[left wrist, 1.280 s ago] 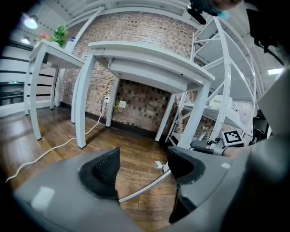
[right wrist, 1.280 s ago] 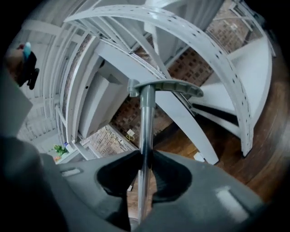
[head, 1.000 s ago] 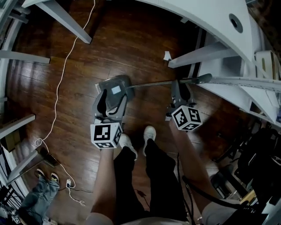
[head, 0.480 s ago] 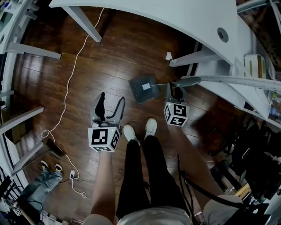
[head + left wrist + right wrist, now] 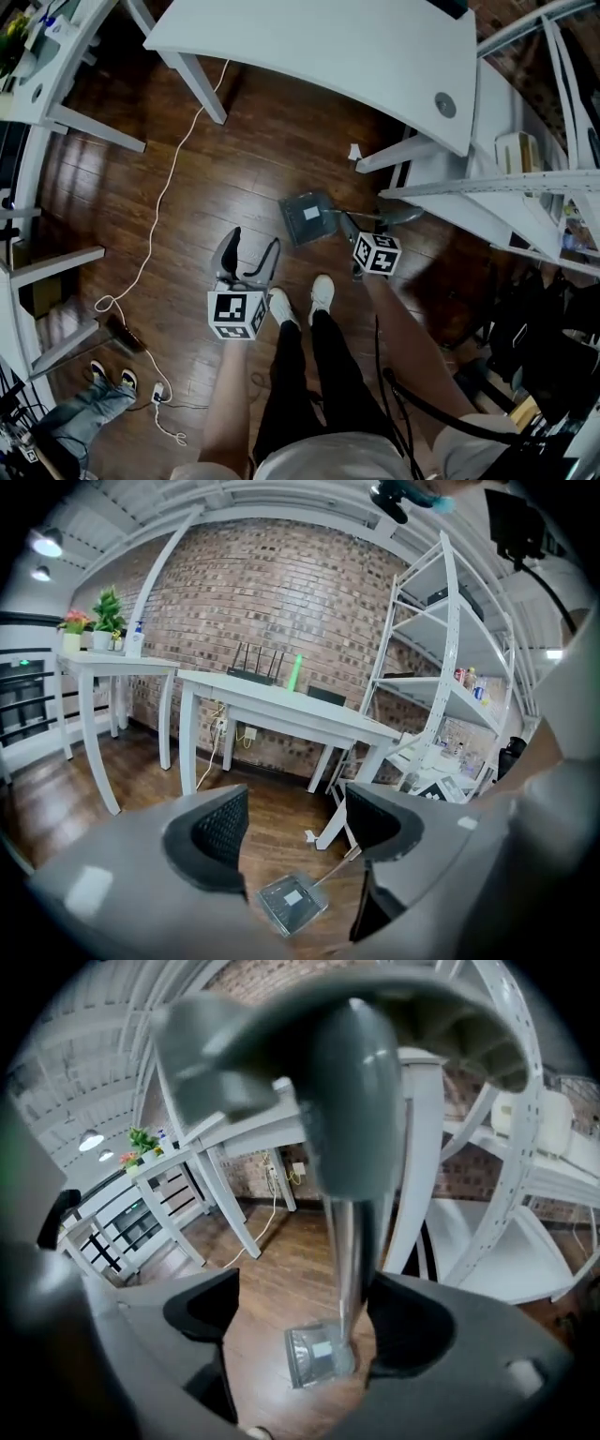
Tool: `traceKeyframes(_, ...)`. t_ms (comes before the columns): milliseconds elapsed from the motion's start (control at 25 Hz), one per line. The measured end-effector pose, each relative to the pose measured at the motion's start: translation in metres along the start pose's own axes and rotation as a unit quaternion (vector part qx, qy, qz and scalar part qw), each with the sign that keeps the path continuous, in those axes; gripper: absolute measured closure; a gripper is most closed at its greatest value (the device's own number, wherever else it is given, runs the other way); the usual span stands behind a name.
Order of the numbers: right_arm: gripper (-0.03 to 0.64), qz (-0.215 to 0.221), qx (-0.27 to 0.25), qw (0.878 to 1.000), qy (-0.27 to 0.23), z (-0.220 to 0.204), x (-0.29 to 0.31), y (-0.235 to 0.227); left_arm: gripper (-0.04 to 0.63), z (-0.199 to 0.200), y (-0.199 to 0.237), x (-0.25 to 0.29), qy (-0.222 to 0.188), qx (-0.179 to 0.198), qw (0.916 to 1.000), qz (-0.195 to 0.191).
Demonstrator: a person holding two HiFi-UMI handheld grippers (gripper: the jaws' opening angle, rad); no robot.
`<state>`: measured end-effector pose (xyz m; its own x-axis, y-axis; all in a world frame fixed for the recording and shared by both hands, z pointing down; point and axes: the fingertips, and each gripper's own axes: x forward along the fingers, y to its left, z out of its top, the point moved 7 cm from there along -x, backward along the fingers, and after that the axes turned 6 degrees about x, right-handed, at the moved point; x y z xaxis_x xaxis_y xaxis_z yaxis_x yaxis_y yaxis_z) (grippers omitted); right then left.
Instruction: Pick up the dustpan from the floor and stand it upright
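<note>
The grey dustpan (image 5: 307,216) rests with its pan on the wooden floor, and its long handle (image 5: 398,215) rises toward the white shelf frame. In the right gripper view the handle (image 5: 354,1129) stands up between the jaws of my right gripper (image 5: 302,1316). Those jaws are opening: the shaft is close against the right pad and far from the left pad. In the head view my right gripper (image 5: 354,229) sits just beside the handle. My left gripper (image 5: 253,242) hangs open and empty, nearer the person and left of the pan. From the left gripper (image 5: 298,825) the pan (image 5: 292,902) shows on the floor below.
A white desk (image 5: 319,56) stands ahead and a white shelf unit (image 5: 506,202) to the right. A white cable (image 5: 155,216) runs down the floor on the left. The person's shoes (image 5: 302,298) are just behind the pan. A small white scrap (image 5: 355,152) lies near the desk leg.
My left gripper let go of the pan and drew back toward the person. The dustpan swung so the pan sits further right, under its handle. The right gripper stayed by the handle.
</note>
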<state>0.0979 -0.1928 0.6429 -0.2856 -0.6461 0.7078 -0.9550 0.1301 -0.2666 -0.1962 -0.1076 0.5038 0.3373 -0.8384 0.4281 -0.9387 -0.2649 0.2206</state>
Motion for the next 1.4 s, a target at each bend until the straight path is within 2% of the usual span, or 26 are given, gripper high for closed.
traceKeyframes(160, 0.209, -0.019, 0.039, 0.999, 0.010, -0.019, -0.070, -0.004, 0.244, 0.024, -0.019, -0.031, -0.005, 0.011, 0.9998, -0.013)
traceKeyframes(320, 0.209, 0.009, 0.050, 0.997, -0.051, -0.005, -0.173, 0.021, 0.235, 0.058, -0.035, -0.074, -0.022, 0.018, 0.9996, -0.008)
traceKeyframes(400, 0.209, 0.035, 0.028, 0.994, -0.096, 0.016, -0.227, 0.037, 0.232, 0.079, -0.050, -0.094, -0.041, 0.030, 0.9987, -0.008)
traceKeyframes(560, 0.209, 0.081, -0.049, 0.982, -0.164, 0.044, -0.319, 0.062, 0.233, 0.117, -0.092, -0.134, -0.086, 0.054, 0.9946, -0.019)
traceKeyframes(720, 0.209, 0.114, -0.147, 0.955, -0.230, 0.079, -0.368, 0.085, 0.238, 0.152, -0.134, -0.172, -0.149, 0.080, 0.9854, -0.017)
traceKeyframes(840, 0.209, 0.119, -0.174, 0.941, -0.266, 0.077, -0.427, 0.096, 0.242, 0.148, -0.176, -0.222, -0.162, 0.089, 0.9827, -0.016)
traceKeyframes(1120, 0.209, 0.152, -0.137, 0.921, -0.333, 0.035, -0.563, 0.086, 0.275, 0.116, -0.277, -0.318, -0.182, 0.113, 0.9768, 0.014)
traceKeyframes(1280, 0.209, 0.152, -0.148, 0.916, -0.340, 0.011, -0.616, 0.072, 0.275, 0.098, -0.331, -0.358, -0.179, 0.118, 0.9765, 0.023)
traceKeyframes(1400, 0.210, 0.153, -0.151, 0.915, -0.341, -0.005, -0.641, 0.073, 0.275, 0.095, -0.354, -0.380, -0.175, 0.129, 0.9760, 0.022)
